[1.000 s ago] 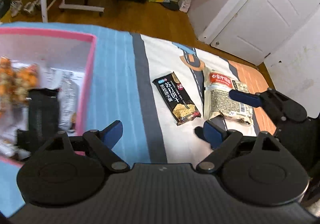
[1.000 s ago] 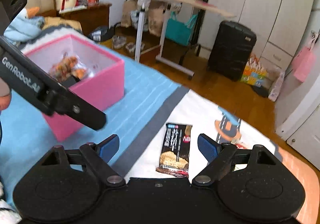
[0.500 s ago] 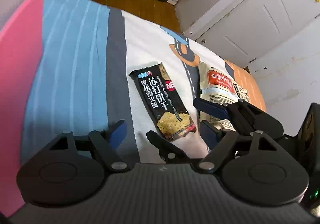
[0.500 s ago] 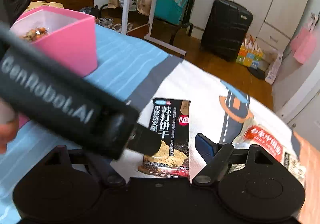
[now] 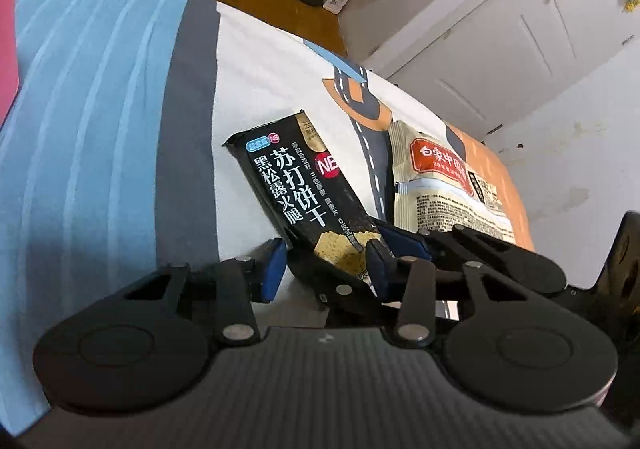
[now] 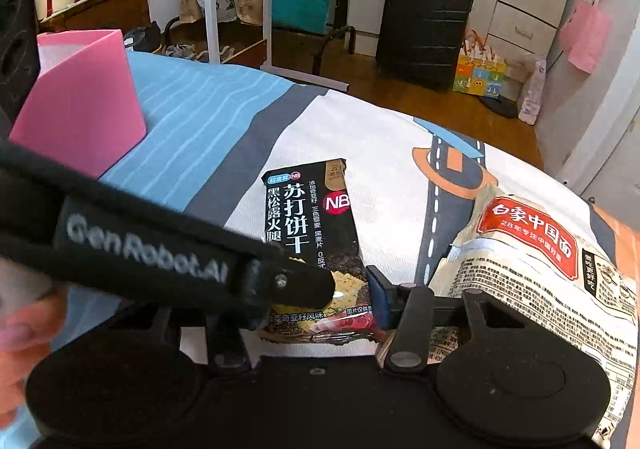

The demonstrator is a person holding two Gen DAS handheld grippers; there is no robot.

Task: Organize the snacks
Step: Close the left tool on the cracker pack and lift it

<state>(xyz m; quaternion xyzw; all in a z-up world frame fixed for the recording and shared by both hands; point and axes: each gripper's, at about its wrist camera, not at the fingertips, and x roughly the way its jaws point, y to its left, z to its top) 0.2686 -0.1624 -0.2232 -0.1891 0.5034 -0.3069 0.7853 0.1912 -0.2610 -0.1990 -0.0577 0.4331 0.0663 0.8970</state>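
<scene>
Left gripper [image 5: 326, 263] and right gripper [image 6: 320, 299], jaws closing around the black cracker packet [image 5: 298, 189] at bedspread centre, pads not yet pressing; noodle bag [image 6: 532, 249] at three o'clock; risk: crossed fingers colliding, packet slipping.

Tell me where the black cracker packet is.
In both wrist views, black cracker packet lies mid-bedsheet, left of the beige noodle packet, between both grippers' closing jaws.
</scene>
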